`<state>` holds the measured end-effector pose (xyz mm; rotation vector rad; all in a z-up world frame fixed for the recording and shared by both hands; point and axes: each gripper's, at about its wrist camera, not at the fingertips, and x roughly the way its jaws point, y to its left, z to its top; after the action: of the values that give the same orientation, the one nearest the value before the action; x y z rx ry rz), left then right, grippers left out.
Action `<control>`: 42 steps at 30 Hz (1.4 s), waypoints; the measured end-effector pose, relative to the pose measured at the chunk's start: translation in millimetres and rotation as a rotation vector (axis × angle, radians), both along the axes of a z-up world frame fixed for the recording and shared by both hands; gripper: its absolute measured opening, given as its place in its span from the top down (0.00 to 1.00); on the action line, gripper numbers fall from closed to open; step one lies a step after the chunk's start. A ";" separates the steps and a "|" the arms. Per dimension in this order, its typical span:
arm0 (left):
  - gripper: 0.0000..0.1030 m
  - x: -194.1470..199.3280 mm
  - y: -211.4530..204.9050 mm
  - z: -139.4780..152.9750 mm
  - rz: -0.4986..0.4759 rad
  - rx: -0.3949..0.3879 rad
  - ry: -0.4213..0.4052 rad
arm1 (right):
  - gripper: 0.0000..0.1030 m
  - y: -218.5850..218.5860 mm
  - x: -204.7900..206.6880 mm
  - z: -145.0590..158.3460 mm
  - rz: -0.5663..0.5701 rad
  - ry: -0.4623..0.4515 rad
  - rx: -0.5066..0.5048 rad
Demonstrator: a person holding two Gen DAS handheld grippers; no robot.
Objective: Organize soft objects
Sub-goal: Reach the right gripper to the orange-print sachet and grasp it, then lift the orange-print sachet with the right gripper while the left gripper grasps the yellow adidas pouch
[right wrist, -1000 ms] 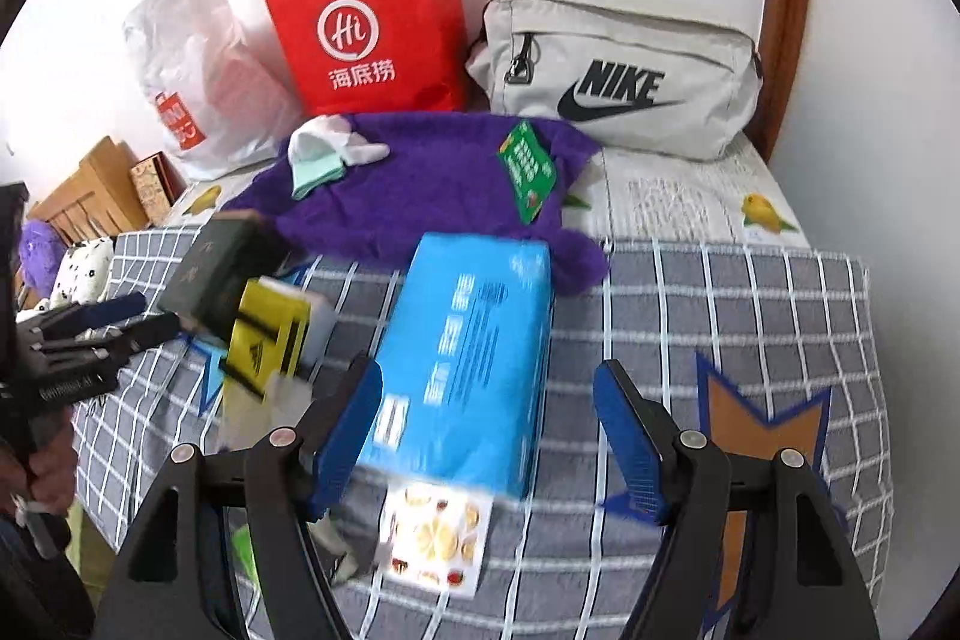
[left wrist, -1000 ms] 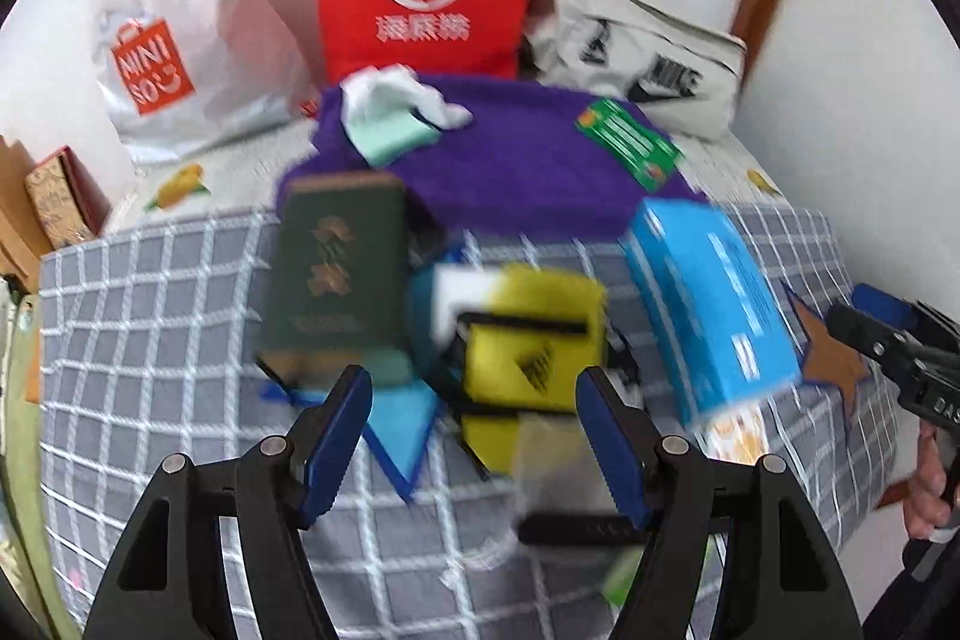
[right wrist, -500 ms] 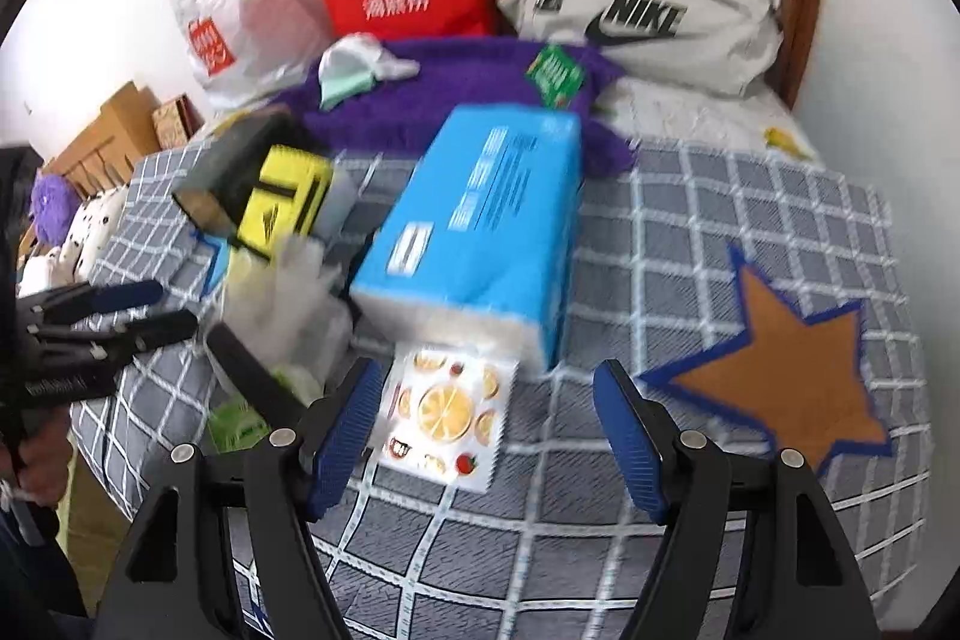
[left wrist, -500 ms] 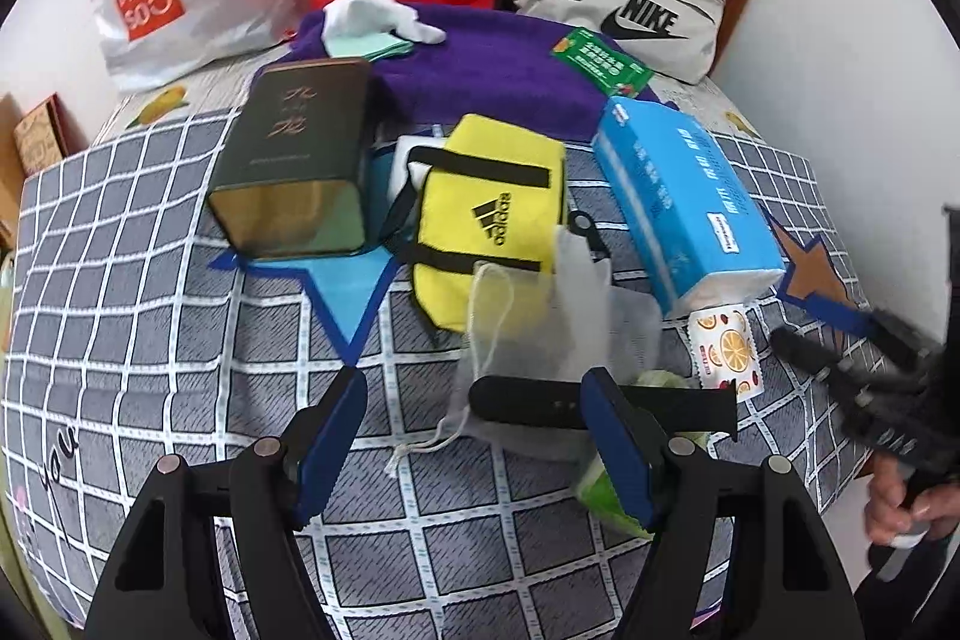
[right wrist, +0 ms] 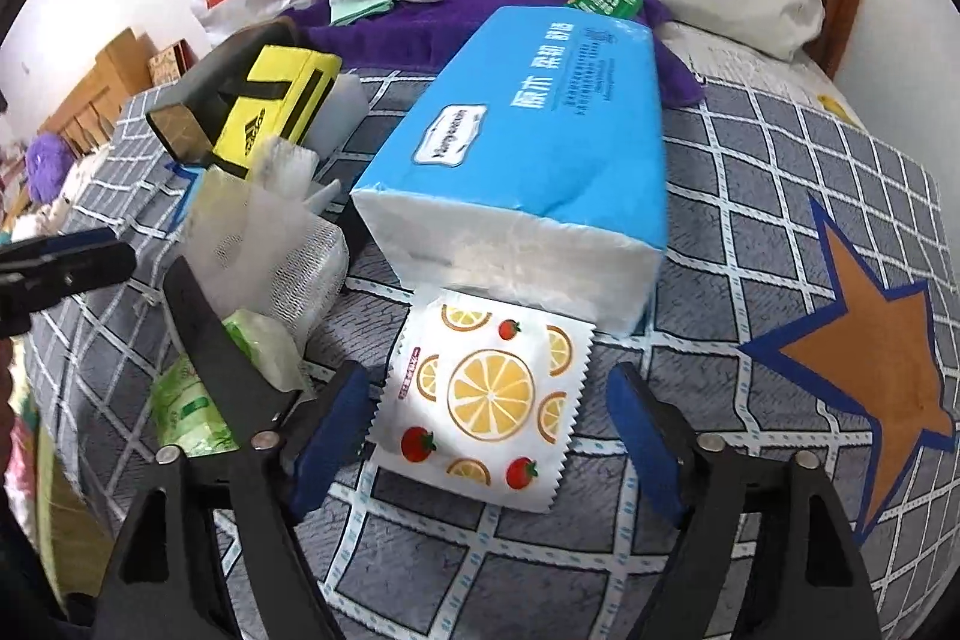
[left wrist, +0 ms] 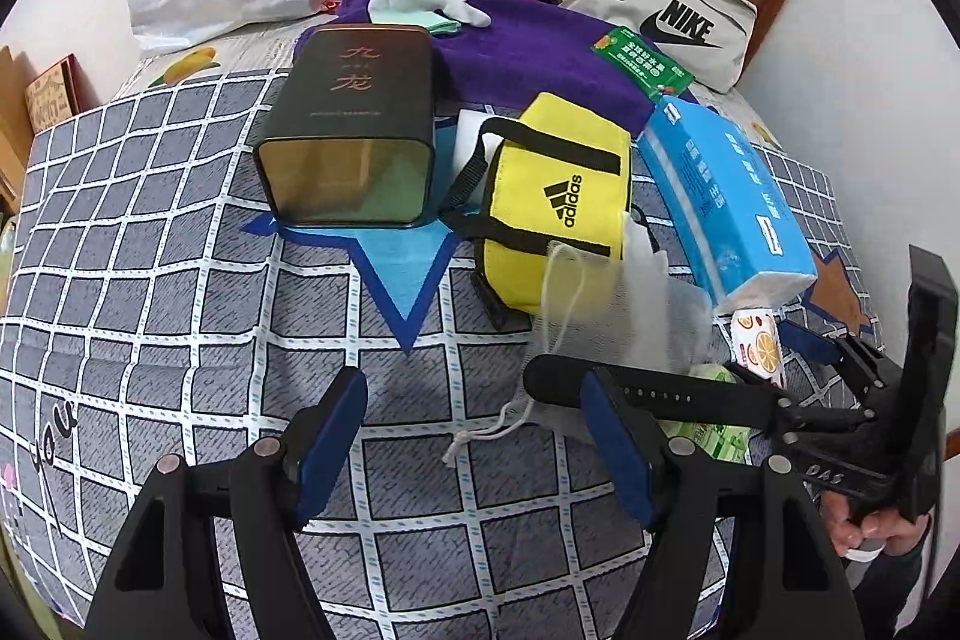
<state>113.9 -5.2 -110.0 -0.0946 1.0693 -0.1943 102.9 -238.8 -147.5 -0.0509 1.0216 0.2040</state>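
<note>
Spreading wider now, right gripper fingers with nothing pinched yet — fruit-print wipes pack lying flat on the bed right between them, not touching either pad. Dropped much closer than a second ago, when only the blue tissue pack sat ahead; likely the pick is about to start. Pack's far edge tucked against that tissue pack.

Left gripper fingers apart too, empty, over bare quilt — white mesh pouch just beyond the right one, yellow bag farther back.
</note>
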 end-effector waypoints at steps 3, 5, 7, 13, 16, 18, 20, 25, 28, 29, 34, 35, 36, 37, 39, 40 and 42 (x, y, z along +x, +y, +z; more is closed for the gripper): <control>0.30 0.8 2.3 -0.8 0.004 -0.010 0.005 | 0.18 2.6 -3.6 -1.4 0.005 -0.032 -0.026; 0.30 0.7 2.7 -0.4 0.003 -0.009 0.002 | 0.26 -1.4 -7.2 -0.8 0.004 -0.048 -0.028; 0.30 0.1 3.5 0.0 0.005 -0.012 -0.001 | 0.45 -9.8 -10.2 1.6 -0.005 -0.054 -0.019; 0.30 -1.1 1.3 -0.8 -0.007 -0.038 -0.004 | 0.90 -27.6 -12.8 5.5 -0.032 -0.037 0.012; 0.30 -1.6 -3.6 -1.2 -0.025 -0.042 -0.001 | 0.94 -32.4 -14.1 6.5 -0.039 -0.027 0.030; 0.30 -2.1 -8.1 -0.5 -0.045 -0.056 0.001 | 0.94 -34.2 -15.8 8.5 -0.042 -0.031 0.036; 0.30 -3.6 -11.4 1.0 -0.065 -0.074 -0.001 | 0.94 -35.1 -17.4 10.6 -0.036 -0.033 0.039; 0.29 -7.6 -26.9 3.7 -0.140 -0.109 -0.005 | 0.94 -39.6 -21.6 17.0 -0.042 -0.054 0.035; 0.28 -6.8 -33.8 0.1 -0.144 -0.077 -0.002 | 0.94 -44.2 -22.5 19.7 -0.055 -0.060 0.046; 0.28 -4.4 -32.6 -1.6 -0.128 -0.074 0.001 | 0.94 -45.4 -23.2 20.3 -0.054 -0.061 0.050; 0.28 14.5 -24.5 0.0 -0.035 -0.061 -0.027 | 0.94 -46.3 -25.2 23.7 -0.046 -0.072 0.051; 0.28 19.6 -24.7 1.3 -0.025 -0.054 -0.040 | 0.94 -46.8 -25.2 24.3 -0.044 -0.074 0.053; 0.28 24.6 -26.0 2.0 -0.019 -0.047 -0.050 | 0.94 -47.5 -24.8 24.5 -0.040 -0.074 0.056; 0.28 30.1 -27.8 1.6 -0.014 -0.036 -0.053 | 0.94 -47.8 -24.8 24.4 -0.038 -0.075 0.056; 0.28 39.9 -30.2 -1.4 0.001 -0.018 -0.055 | 0.94 -48.8 -24.4 24.2 -0.036 -0.075 0.055; 0.28 44.7 -31.1 -3.6 0.011 -0.015 -0.052 | 0.94 -49.5 -23.4 24.2 -0.033 -0.074 0.057; 0.28 52.5 -31.3 -7.4 0.035 -0.024 -0.040 | 0.94 -50.2 -22.6 23.3 -0.028 -0.071 0.066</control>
<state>166.3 -36.5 -117.4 -0.1301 1.0247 -0.1764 80.3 -289.0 -124.2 0.0165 0.9434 0.2090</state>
